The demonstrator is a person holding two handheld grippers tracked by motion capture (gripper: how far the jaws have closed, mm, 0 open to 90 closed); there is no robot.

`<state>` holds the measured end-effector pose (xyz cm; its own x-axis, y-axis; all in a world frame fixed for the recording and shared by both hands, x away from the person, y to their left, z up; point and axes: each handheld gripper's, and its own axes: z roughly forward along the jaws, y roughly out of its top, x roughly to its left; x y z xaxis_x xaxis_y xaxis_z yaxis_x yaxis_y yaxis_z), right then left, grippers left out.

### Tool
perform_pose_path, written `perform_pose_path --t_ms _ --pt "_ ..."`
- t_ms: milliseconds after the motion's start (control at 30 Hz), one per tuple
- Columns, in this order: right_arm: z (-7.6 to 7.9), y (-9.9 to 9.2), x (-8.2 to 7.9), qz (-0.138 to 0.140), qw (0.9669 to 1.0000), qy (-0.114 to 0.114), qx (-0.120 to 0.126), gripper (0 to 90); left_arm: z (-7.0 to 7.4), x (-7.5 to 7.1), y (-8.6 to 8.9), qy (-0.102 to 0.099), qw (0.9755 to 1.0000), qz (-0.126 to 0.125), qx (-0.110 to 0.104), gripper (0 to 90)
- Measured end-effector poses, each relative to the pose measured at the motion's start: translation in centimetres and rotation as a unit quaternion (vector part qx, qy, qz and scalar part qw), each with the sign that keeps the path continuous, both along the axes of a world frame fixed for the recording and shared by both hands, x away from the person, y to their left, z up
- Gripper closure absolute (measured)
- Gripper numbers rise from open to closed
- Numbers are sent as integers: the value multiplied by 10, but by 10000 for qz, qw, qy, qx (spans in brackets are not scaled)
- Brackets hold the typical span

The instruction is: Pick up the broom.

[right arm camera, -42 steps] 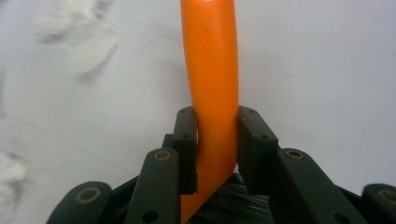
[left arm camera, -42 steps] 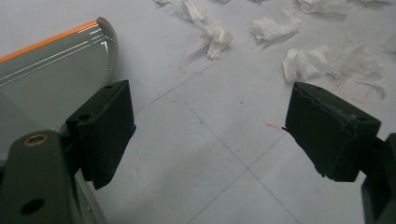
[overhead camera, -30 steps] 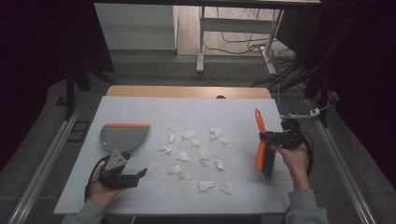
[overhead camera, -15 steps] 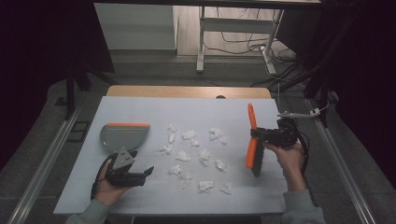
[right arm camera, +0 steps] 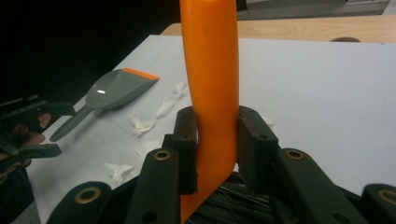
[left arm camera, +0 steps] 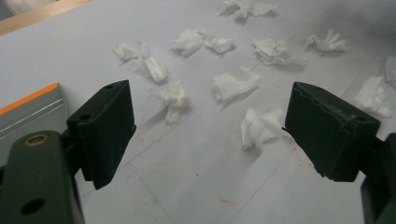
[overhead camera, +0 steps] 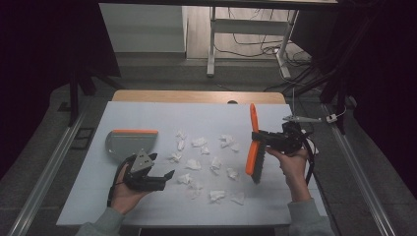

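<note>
Judging from the spread on the surface (overhead camera: 147, 211), I'd say the sweep has barely begun: every paper scrap (overhead camera: 193, 164) lies loose in the middle of the high view, none inside the dustpan (overhead camera: 129, 141).

That dustpan, grey with an orange lip, sits flat at centre left of the high view, just above my left hand, and nothing grips it; in the right tool view it shows at middle left with its handle pointing toward the lower left.

My brush (overhead camera: 253, 147) hangs at centre right of the high view, orange handle up toward the top of the frame, dark bristles down, near the right edge of the scraps but apart from them as far as I can tell. The right tool (overhead camera: 269, 139) is clamped on it; in the right tool view both jaws press the orange handle from either side.

My left tool (overhead camera: 158, 176) sits at lower left of the high view, jaws spread wide and empty, with scraps lying beyond them in its own view.

Left to do, by my reading: take the dustpan, brush the scraps in.

I can read no brand, label or writing anywhere.
</note>
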<state>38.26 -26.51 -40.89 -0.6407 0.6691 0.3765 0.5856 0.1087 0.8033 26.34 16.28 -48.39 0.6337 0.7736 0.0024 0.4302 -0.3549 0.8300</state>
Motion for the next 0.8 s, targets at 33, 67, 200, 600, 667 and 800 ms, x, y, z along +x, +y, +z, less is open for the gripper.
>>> perform_pose_path --t_ms 33,67,200,600,667,800 --pt "0 2 0 -6 10000 -15 33 710 3 3 -6 -21 10000 -46 -26 169" --pt "0 3 -1 -30 10000 -42 53 709 3 3 -6 -21 10000 -46 -26 170" --pt "0 9 -2 -130 9996 -106 208 709 10 9 -19 -13 9998 -157 -156 174" --pt "-2 41 -10 -171 9988 -258 374 709 31 8 -66 -158 9962 -793 -336 198" --pt "-2 46 -12 -228 9983 -300 440 708 32 7 -71 -162 9956 -871 -312 201" --pt "-1 56 -14 -357 9971 -466 484 708 31 8 -79 -144 9948 -964 -301 209"
